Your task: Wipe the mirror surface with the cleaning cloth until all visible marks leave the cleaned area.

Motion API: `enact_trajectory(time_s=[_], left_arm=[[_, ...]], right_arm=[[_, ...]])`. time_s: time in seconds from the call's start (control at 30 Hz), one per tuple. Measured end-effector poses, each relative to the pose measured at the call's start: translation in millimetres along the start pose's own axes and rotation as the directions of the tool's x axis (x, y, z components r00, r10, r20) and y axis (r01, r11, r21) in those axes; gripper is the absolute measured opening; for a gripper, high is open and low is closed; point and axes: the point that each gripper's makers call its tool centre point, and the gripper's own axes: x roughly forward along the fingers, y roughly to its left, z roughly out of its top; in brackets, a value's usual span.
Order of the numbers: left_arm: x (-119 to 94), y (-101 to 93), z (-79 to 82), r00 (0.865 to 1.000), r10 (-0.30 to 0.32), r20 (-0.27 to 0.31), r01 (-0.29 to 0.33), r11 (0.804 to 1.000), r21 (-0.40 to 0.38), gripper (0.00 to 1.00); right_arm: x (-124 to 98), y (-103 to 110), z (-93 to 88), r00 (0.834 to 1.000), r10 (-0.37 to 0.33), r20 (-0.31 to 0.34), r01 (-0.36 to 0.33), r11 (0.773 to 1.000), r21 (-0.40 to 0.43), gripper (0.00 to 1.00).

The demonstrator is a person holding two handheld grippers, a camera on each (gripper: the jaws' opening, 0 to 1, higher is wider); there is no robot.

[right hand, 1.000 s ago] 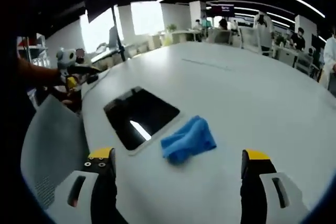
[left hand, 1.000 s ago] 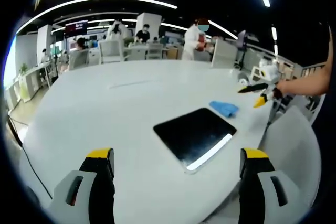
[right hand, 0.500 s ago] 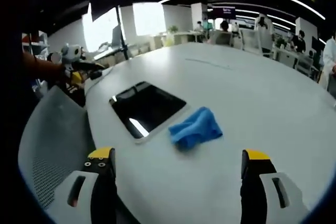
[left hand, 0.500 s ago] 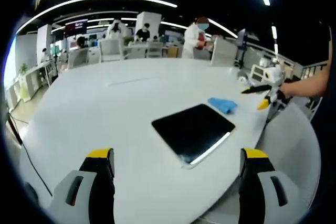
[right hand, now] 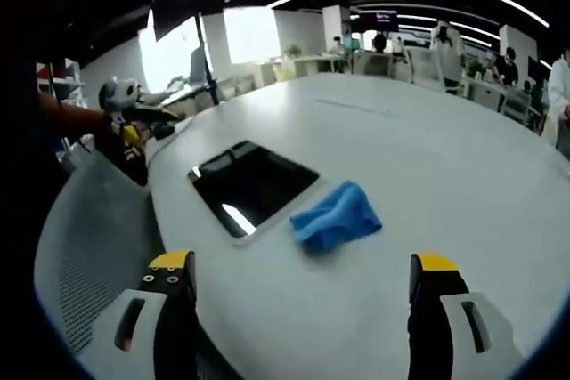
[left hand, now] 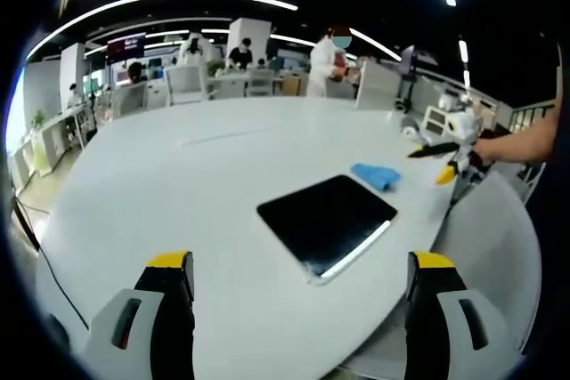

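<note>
Jaws of both grippers wide apart, empty; blue cloth (right hand: 336, 217) beside mirror (right hand: 252, 183) on white table (right hand: 463, 175).

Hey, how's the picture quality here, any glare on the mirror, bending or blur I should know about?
Left gripper view: the flat dark rectangular mirror carries one bright streak of reflected ceiling light along its near edge; fisheye bends the round white table and ceiling strips. Right gripper view: the same mirror shows a short glare patch; bright windows wash out; the crumpled blue cleaning cloth looks slightly soft.
</note>
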Motion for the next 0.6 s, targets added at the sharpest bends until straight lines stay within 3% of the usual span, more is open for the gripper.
enact_trajectory(time_s=[0.6], left_arm=[[-0.3, 2.7, 2.4, 1.000, 0.002, 0.007, -0.002, 1.000, -0.003, 1.00]], right_arm=[[-0.9, -0.1, -6.9, 1.000, -0.003, -0.012, 0.003, 1.000, 0.025, 1.00]])
